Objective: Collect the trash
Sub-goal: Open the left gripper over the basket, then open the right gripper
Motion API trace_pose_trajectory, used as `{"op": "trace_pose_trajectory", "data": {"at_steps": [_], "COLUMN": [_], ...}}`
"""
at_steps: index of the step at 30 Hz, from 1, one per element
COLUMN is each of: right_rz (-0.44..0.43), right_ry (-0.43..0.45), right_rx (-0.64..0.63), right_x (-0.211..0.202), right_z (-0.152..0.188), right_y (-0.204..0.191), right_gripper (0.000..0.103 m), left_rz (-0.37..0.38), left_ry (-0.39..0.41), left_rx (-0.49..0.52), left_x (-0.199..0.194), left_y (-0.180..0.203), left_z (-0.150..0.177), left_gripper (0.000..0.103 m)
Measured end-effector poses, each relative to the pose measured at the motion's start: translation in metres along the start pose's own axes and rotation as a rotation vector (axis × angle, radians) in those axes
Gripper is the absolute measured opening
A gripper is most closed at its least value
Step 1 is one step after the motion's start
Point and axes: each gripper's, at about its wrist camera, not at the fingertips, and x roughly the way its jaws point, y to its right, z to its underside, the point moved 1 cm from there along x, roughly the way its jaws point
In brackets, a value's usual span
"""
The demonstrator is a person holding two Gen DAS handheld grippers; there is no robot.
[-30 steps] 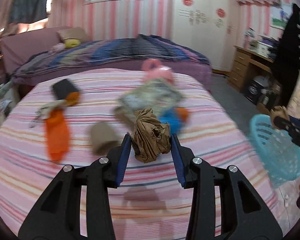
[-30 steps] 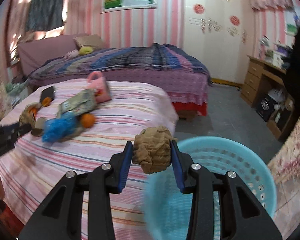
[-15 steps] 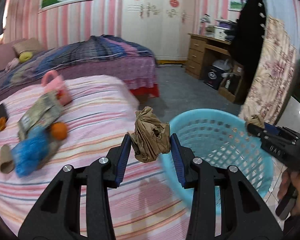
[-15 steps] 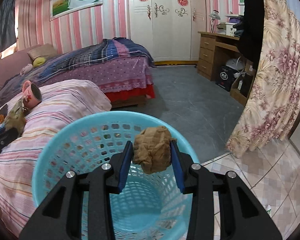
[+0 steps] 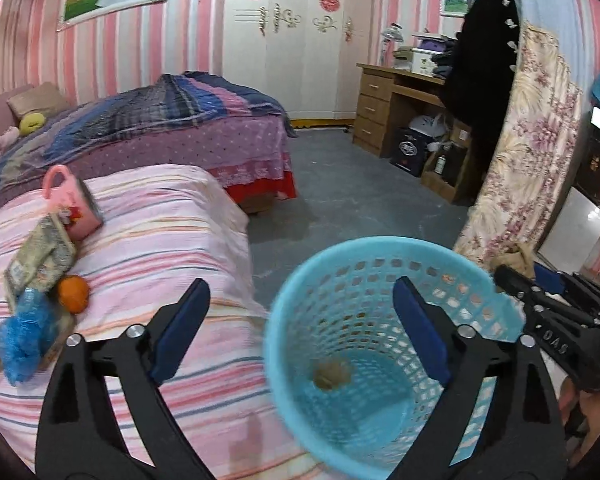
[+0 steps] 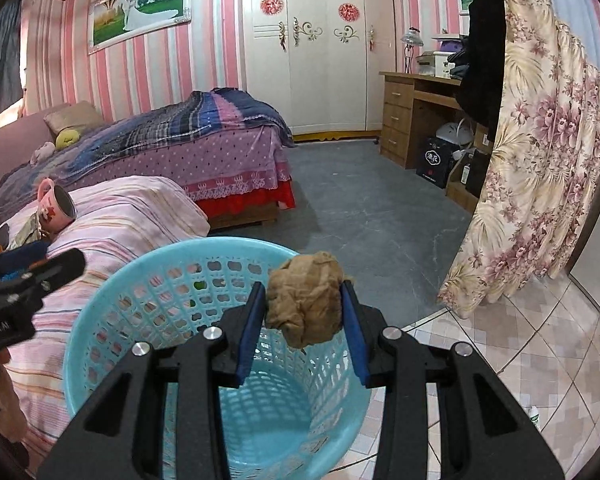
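Now | one brown wad lies dropped inside the blue basket | left gripper spread wide, empty, jaws just opened | right gripper clamped on second wad above the basket | clutter left on bed beside basket

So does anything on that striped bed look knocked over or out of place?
Yes. A pink mug lies tipped on its side on the striped bedcover, beside a crumpled packet, an orange and a blue scrubby bundle. They lie in a loose heap, not set down neatly. Nothing looks spilled.
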Motion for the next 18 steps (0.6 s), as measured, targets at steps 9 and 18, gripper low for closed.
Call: {"op": "trace_pose_trajectory", "data": {"at_steps": [9,18], "right_rz": [0.029,0.073], "right_ry": [0.045,0.063], "right_rx": [0.003,0.019], "right_x": [-0.006,-0.009], "right_z": [-0.005,-0.017], "right_y": [-0.022,-0.056], "right_gripper": [0.070,0.090], "left_rz": [-0.106,-0.196], "left_ry": [-0.001,0.021], "left_rx": [-0.063,-0.084], "left_x": [-0.019,-0.055], "left_y": [-0.067,-0.125], "left_z": [0.010,0.020], "left_gripper": [0.098,0.098]}}
